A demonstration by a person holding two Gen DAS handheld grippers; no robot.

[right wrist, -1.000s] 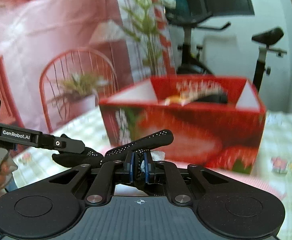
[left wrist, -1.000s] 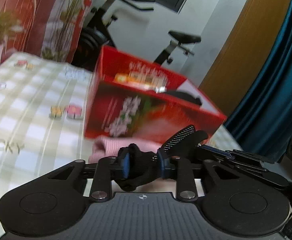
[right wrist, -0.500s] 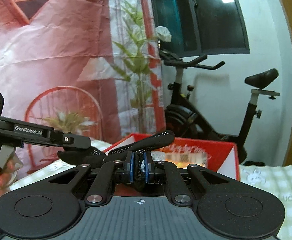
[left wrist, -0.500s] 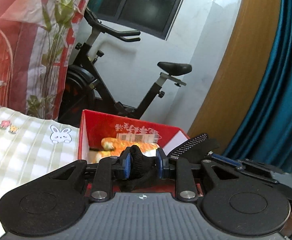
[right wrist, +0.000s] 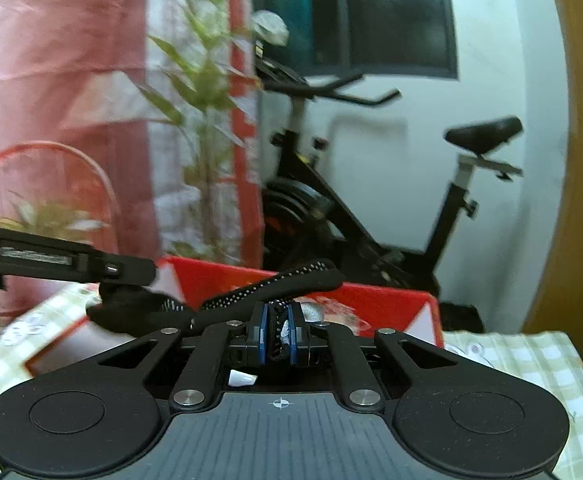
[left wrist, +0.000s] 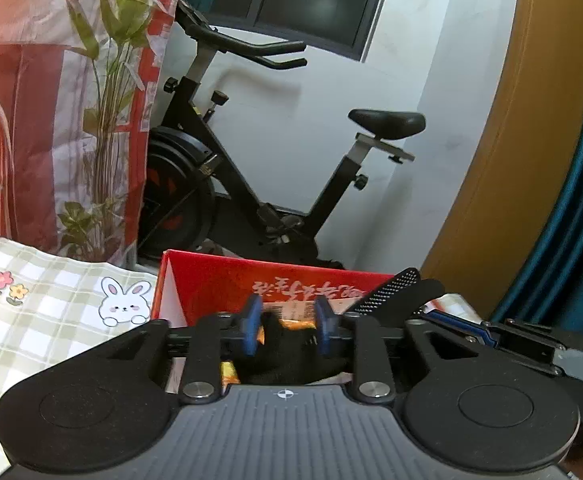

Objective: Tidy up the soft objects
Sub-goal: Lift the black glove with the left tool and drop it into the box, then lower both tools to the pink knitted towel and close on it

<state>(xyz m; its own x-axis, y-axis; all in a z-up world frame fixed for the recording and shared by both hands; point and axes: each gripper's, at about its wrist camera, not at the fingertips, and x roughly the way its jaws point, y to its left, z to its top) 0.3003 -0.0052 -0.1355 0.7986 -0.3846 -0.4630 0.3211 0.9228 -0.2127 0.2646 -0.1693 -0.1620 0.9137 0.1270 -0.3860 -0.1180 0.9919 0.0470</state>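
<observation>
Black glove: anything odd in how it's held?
Yes. The black glove is stretched between both tongs above the red box: right tongs pinch it flat, while left tongs look partly open around it.

One red box (left wrist: pixel 227 284), 12 o'clock. One black glove (right wrist: pixel 267 286). One exercise bike (left wrist: pixel 251 168). Two grippers: left gripper (left wrist: pixel 287 326), right gripper (right wrist: pixel 278 334). One checked cloth (left wrist: pixel 31 320), 9 o'clock.

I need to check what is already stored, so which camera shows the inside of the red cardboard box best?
The left wrist view: it looks down past the left claw into the red cardboard box, showing orange packaging and the printed inner wall. The right wrist view, blurred, shows mostly the box's rim behind the black dotted glove.
</observation>
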